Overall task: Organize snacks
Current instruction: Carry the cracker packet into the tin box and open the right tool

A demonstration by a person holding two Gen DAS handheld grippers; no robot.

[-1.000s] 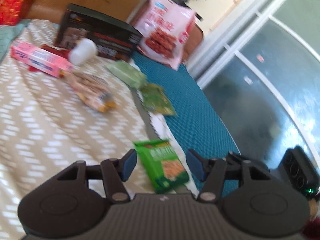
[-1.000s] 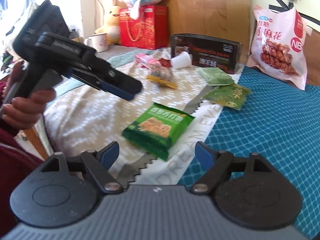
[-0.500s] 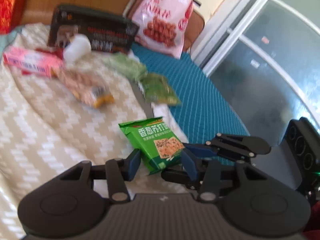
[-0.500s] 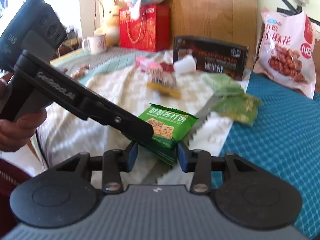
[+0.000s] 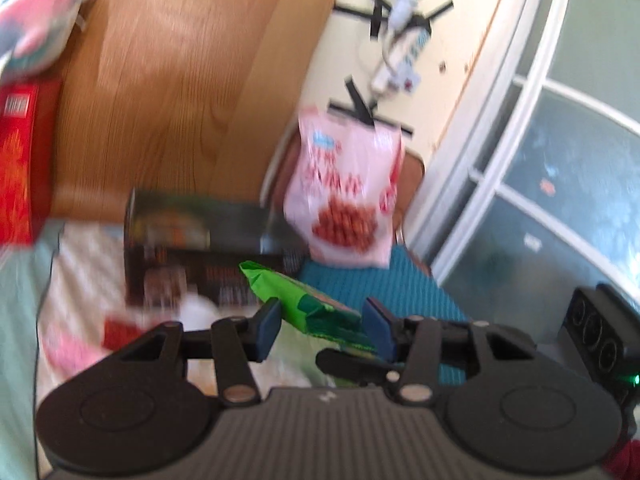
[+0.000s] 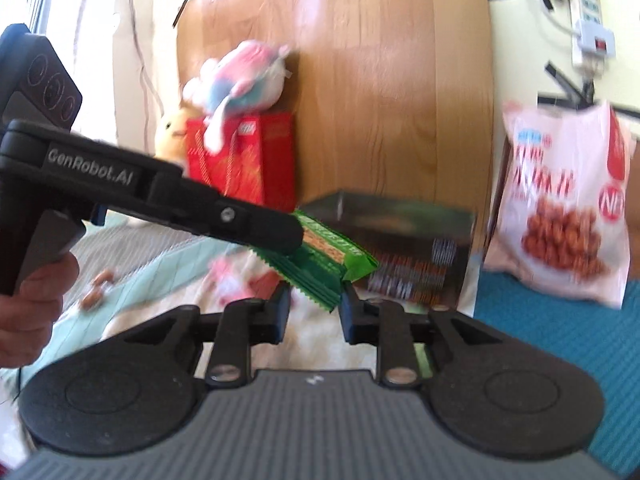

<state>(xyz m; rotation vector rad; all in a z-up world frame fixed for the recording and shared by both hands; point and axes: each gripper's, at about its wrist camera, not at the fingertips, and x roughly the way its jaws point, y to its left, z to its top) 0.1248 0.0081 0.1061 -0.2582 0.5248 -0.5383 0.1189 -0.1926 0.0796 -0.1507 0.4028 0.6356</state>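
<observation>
You are holding the green snack packet (image 5: 316,304) up off the bed with both grippers at once. In the left wrist view the left gripper (image 5: 320,326) is clamping the packet across its width, one blue pad pressing on each side. In the right wrist view the right gripper (image 6: 312,310) is closing in on the packet's crimped lower end — its jaws have just been narrowing, and the foil edge is sitting between the pads, touching at least the right one; the blur is keeping me from telling whether both are pressing.

Your left hand (image 6: 30,312) is wrapping the other tool's handle at the left edge of the right wrist view, and that tool's dark finger is crossing over the top of the packet.

Behind the packet the black box (image 6: 404,252) is lying on the patterned bedspread (image 5: 80,276), with the pink snack bag (image 6: 564,216) standing against the wall to its right, over the teal cover (image 6: 560,328). The red gift bag (image 6: 240,160) is standing by the wooden headboard (image 6: 380,80) with a plush toy (image 6: 236,80) on top.
</observation>
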